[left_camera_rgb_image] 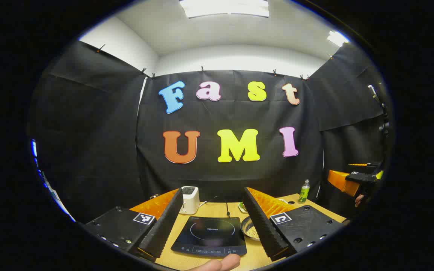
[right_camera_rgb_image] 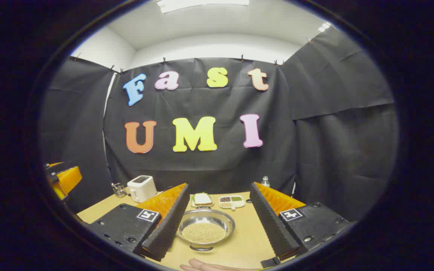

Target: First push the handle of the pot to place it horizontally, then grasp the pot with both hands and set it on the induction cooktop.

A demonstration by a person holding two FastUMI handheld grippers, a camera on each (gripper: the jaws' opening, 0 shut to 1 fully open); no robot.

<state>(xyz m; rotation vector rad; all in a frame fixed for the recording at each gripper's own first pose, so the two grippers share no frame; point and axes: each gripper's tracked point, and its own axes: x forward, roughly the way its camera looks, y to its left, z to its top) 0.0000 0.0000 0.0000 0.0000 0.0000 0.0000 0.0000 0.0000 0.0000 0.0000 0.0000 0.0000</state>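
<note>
Right hand-held gripper [right_camera_rgb_image: 217, 222], released, hovers nearer: pot [right_camera_rgb_image: 205, 227] lies straight ahead between its fingers, handle [right_camera_rgb_image: 201, 248] pointing toward it.

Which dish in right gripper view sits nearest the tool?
The steel pot of yellow grains, between the right tool's open fingers. The sandwich plate and divided snack tray sit farther back.
</note>
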